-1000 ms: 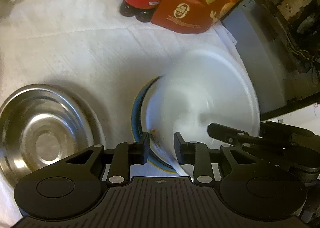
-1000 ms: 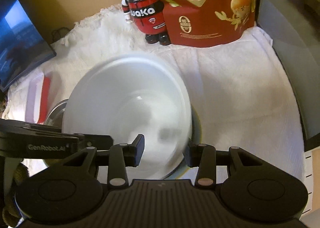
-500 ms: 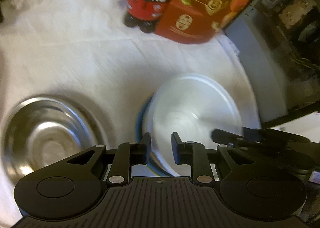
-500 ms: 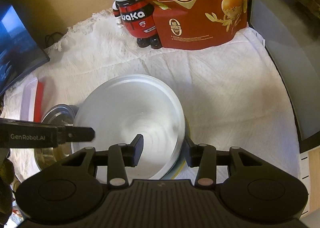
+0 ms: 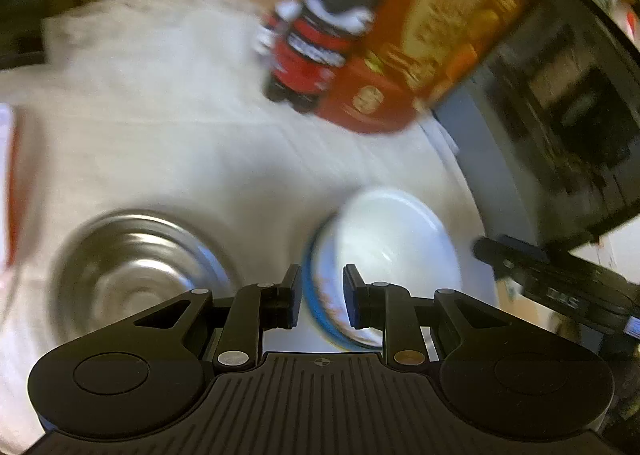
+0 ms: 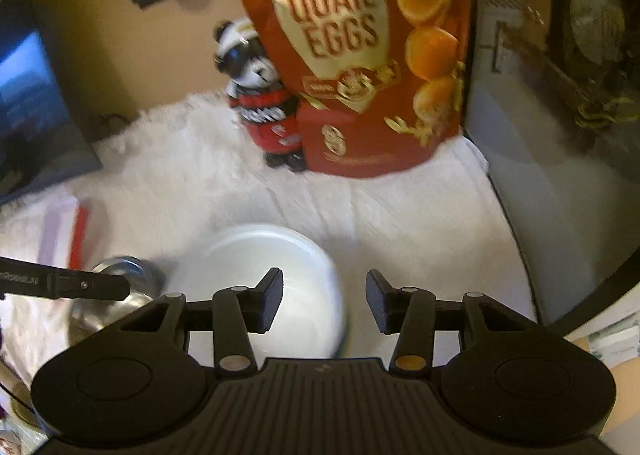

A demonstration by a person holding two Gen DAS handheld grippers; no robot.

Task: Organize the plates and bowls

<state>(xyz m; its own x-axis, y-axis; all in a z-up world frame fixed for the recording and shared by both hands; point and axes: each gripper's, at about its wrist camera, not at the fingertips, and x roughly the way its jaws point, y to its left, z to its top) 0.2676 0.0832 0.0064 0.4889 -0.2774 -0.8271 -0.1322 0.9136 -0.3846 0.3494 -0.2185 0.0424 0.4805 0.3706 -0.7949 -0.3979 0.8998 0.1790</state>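
**Bowls stacked on the bench, both tongs free above them**

Bowls first: a white bowl (image 5: 394, 243) sits nested in a blue-rimmed bowl (image 5: 316, 305) on the white cloth (image 5: 168, 143) that covers the bench. Just to its left a steel bowl (image 5: 132, 271) rests on the same cloth, apart from the stack.

The left tongs (image 5: 319, 297) hang above the near left rim of the stack. Their jaws are closing, a narrow gap between them, and the pads press on nothing; the rim only shows through the gap from below. The right tongs (image 6: 324, 301) hang over the right side of the white bowl, their jaws opening and standing apart, with nothing pinched.

At the far side of the cloth a panda figure (image 6: 264, 111) in red stands just beside a red quail-egg bag (image 6: 360, 55). A red-edged flat lid (image 6: 66, 231) lies at the far left. Both views are blurred.
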